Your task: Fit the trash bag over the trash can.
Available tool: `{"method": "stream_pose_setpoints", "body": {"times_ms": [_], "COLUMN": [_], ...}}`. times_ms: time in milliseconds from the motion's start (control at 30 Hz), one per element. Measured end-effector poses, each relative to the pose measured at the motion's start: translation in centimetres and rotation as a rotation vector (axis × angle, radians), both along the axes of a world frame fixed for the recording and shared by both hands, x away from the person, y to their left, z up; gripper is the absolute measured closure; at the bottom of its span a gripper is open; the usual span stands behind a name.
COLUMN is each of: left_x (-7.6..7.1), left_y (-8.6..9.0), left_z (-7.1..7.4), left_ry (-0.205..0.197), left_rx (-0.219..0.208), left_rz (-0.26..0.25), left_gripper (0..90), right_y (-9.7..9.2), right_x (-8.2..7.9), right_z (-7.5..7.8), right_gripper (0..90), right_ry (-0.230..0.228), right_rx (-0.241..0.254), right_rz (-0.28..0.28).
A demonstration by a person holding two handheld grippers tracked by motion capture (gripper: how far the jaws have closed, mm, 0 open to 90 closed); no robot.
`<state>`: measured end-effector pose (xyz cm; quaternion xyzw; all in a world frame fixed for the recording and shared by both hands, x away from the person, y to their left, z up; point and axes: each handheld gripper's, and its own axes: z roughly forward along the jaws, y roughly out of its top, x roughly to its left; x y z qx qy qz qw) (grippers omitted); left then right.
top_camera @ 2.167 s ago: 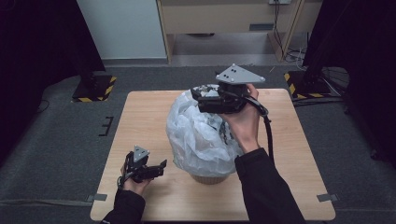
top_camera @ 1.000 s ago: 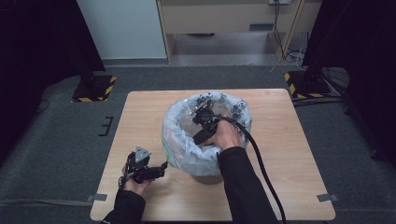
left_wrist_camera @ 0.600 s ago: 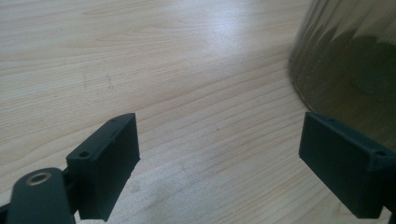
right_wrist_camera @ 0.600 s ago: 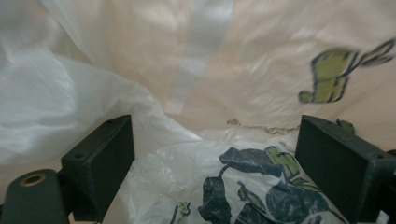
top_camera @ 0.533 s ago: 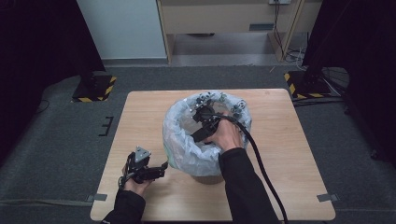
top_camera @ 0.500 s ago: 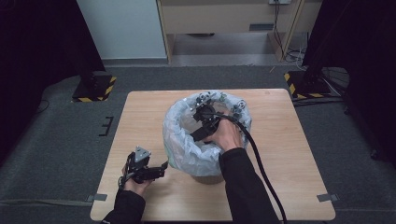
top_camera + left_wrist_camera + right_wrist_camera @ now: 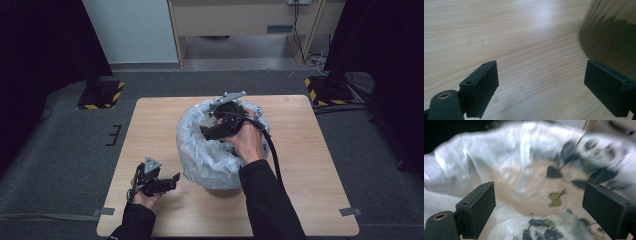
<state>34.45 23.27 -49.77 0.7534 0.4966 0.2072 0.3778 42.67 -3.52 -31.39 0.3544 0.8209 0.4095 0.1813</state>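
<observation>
A round bin [image 7: 222, 189] lined with a clear plastic bag [image 7: 200, 155] stands in the middle of the wooden table [image 7: 310, 165]. My right gripper [image 7: 206, 133] hovers over the bin's mouth, pointing down into the bag. In the right gripper view its jaws [image 7: 539, 207] stand wide apart with nothing between them, and the bag's inside [image 7: 506, 157] with panda prints [image 7: 594, 147] lies below, blurred. My left gripper [image 7: 174, 181] rests on the table at the front left, open and empty, beside the bin's brown wall [image 7: 611, 37].
The right gripper's black cable [image 7: 272, 155] trails over the bin's right rim toward the front. Bare tabletop [image 7: 511, 37] lies ahead of the left gripper. Yellow-and-black stand bases [image 7: 100, 95] sit on the floor beyond both far corners.
The right gripper has risen from deep inside the bag to just above the bin's mouth, jaws still wide. The left gripper has stayed put.
</observation>
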Motion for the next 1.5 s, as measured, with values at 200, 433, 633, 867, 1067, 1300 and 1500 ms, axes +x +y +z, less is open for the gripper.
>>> {"method": "stream_pose_setpoints", "body": {"times_ms": [200, 433, 633, 867, 1067, 1300, 1500], "left_x": [0.0, 0.0, 0.0, 0.1, 0.1, 0.1, 0.1], "left_y": [0.0, 0.0, 0.1, 0.1, 0.1, 0.2, 0.1], "left_z": [0.0, 0.0, 0.0, 0.0, -0.1, -0.1, -0.1], "left_ry": [0.000, 0.001, 0.002, 0.002, 0.003, 0.001, 0.001], "left_rx": [-0.003, -0.006, -0.005, -0.004, -0.001, -0.002, -0.003], "left_rz": [0.001, 0.003, 0.003, 0.006, 0.005, 0.008, 0.010], "left_gripper": [11.7, 11.7, 11.7, 11.7, 11.6, 11.5, 11.5], "right_y": [-0.1, -0.1, -0.6, -1.3, -1.8, -3.0, -4.2], "right_x": [-0.4, -0.8, -1.3, -1.8, -2.2, -2.4, -2.8], "right_z": [1.1, 1.8, 2.6, 3.5, 4.0, 4.4, 4.8], "right_gripper": [11.0, 10.7, 9.7, 7.5, 5.7, 5.1, 5.0], "right_ry": [-0.115, -0.186, -0.281, -0.377, -0.424, -0.458, -0.479], "right_rx": [0.070, 0.115, 0.171, 0.217, 0.232, 0.243, 0.256], "right_rz": [-0.018, -0.019, -0.050, -0.117, -0.150, -0.193, -0.228]}}
